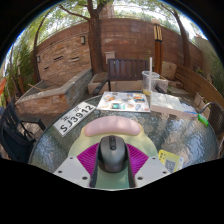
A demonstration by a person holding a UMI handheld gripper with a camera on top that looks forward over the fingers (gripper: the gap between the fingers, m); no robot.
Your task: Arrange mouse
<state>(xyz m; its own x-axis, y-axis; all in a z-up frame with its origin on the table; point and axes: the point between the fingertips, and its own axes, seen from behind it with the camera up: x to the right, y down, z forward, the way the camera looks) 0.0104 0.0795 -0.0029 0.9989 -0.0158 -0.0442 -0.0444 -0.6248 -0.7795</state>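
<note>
Mouse [112, 152], dark grey with a scroll wheel, sits between the gripper's [112, 160] purple pads [90, 158], which press on both its sides. It hovers over a round pale-green mat [150, 150] on the stone table [60, 145]. A white licence plate [76, 117] lies far left, a plastic cup [150, 81] far right.

Bare tabletop [140, 122] ahead of fingers, passable. Licence plate [76, 116] blocks left; papers [124, 101], plastic cup [151, 81] crowd beyond.

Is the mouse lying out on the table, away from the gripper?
No, the mouse sits between the gripper's two fingers, just short of the pink pad.
</note>
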